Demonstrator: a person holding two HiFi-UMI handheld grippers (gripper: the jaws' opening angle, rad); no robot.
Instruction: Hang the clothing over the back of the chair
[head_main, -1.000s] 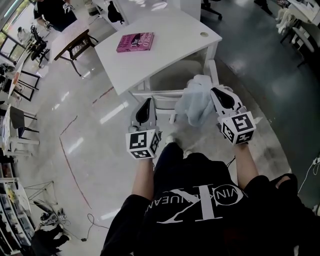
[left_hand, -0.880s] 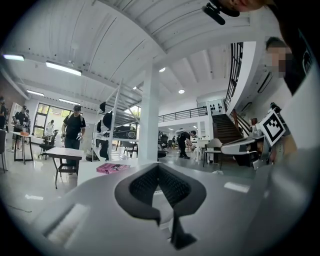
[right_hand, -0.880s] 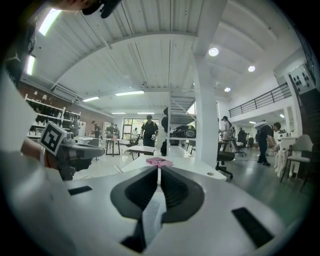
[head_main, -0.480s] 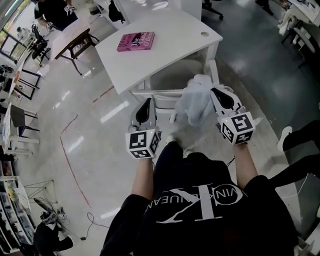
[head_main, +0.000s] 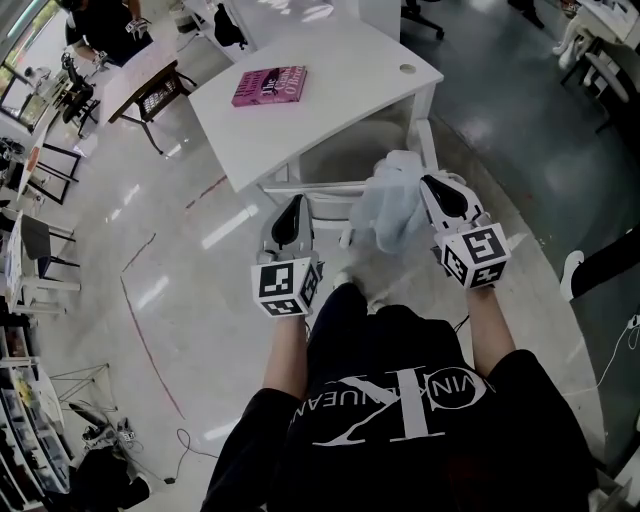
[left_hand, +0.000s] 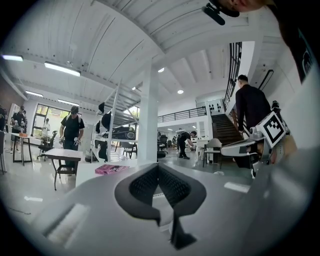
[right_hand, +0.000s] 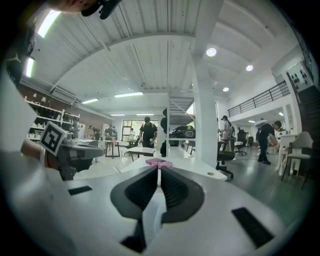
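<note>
A pale, bunched piece of clothing (head_main: 393, 205) hangs from my right gripper (head_main: 428, 182), which is shut on it. In the right gripper view a pale strip of the clothing (right_hand: 152, 212) runs down between the closed pads. The white chair (head_main: 305, 188) stands just beyond both grippers, pushed in at the table, with its back rail towards me. The clothing hangs above the right end of that rail. My left gripper (head_main: 296, 200) hovers over the rail's left part. Its pads meet in the left gripper view (left_hand: 158, 167), with nothing held.
A white table (head_main: 330, 95) stands behind the chair, with a pink book (head_main: 271, 84) on its far left part. A small wooden table (head_main: 150, 82) and black chairs stand at the left. A passer-by's leg (head_main: 608, 262) shows at the right edge.
Both grippers and the clothing have stayed where they were. A passer-by's legs came into view at the right edge and have since moved mostly out.
</note>
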